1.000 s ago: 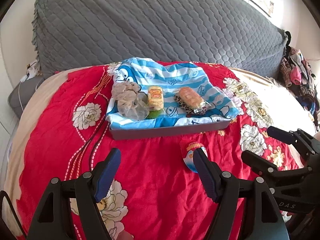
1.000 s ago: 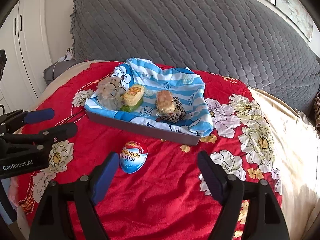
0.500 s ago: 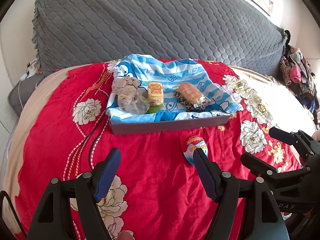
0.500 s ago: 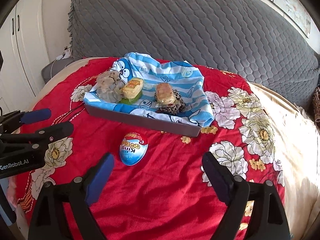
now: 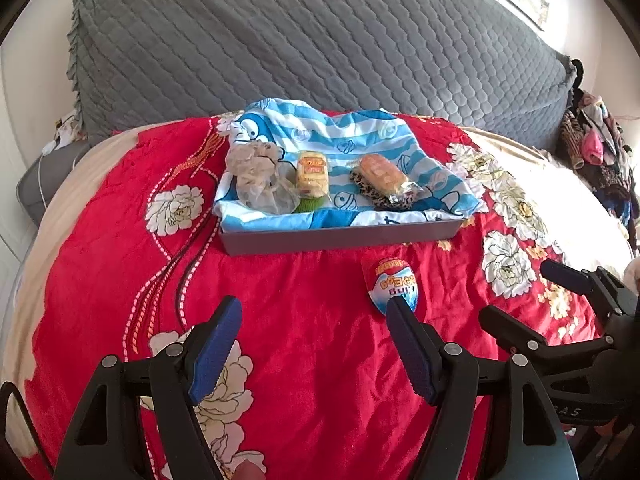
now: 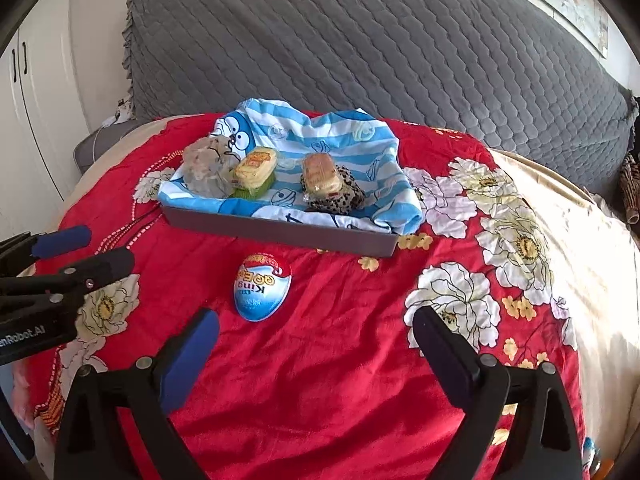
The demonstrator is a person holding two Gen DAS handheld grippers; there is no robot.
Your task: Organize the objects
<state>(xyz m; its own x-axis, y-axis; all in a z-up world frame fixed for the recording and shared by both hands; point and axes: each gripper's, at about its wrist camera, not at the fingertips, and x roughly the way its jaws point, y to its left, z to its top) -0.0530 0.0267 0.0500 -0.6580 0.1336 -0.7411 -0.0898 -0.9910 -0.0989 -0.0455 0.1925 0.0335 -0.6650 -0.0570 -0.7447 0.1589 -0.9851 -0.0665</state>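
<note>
A bed fills both views, covered by a red blanket printed with white flowers. A cream sheet shows at the right of the frame. At centre, a grey tray lined with blue-striped cloth rests on the blanket. Just below it lies an egg-shaped snack pack, apart from the tray.

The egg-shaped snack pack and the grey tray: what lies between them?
Only bare red bedspread separates the egg pack from the tray, clearest in the right wrist view.
</note>
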